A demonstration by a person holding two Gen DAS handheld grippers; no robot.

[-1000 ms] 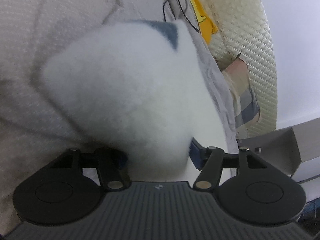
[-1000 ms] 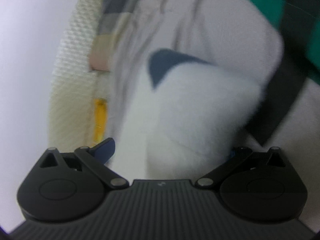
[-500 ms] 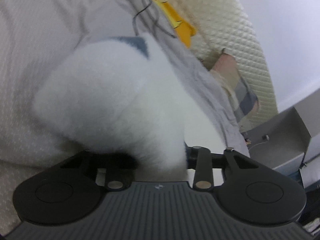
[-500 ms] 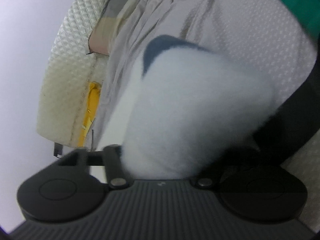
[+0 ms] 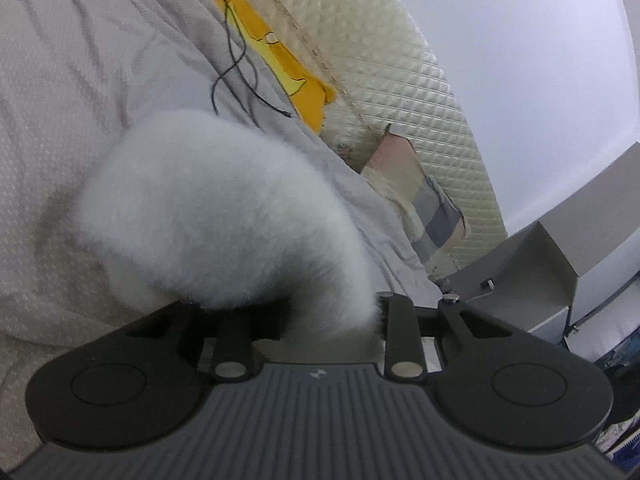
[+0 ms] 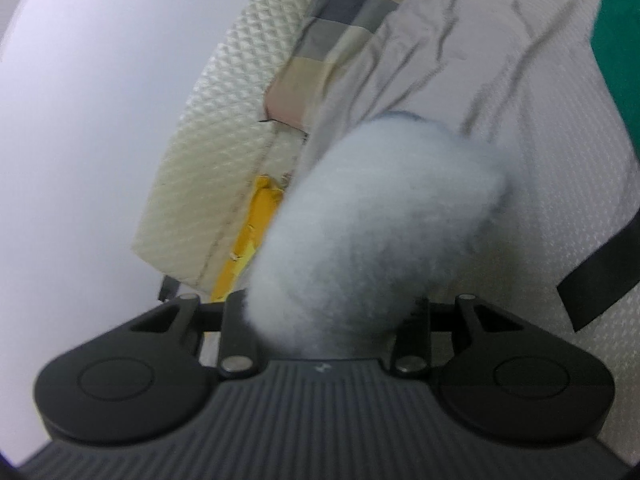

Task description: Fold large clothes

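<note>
A white fluffy fleece garment (image 5: 224, 208) bulges up in front of my left gripper (image 5: 320, 312). Its jaws are closing, and a bunched fold of the fleece is pinched between them and covers the fingertips. The right wrist view shows the same fleece (image 6: 380, 220), blurred by motion. There it rises in a thick roll out of my right gripper (image 6: 328, 320), whose jaws are also closing on the fold between them. The held fleece hangs above the grey bedsheet (image 5: 80, 80).
A cream quilted headboard (image 5: 400, 92) stands behind the bed, with a yellow cloth (image 5: 288, 68), a thin black cable (image 5: 236, 60) and a checked pillow (image 5: 424, 208) along it. A grey cabinet (image 5: 540, 272) is at the right. Green fabric (image 6: 616, 40) and a black strap (image 6: 596, 276) lie at the right wrist view's right edge.
Both grippers' jaws came together on the fleece and rose, rolling as they went. The fleece gathered into a narrower bunch, and its blue patch is almost out of sight.
</note>
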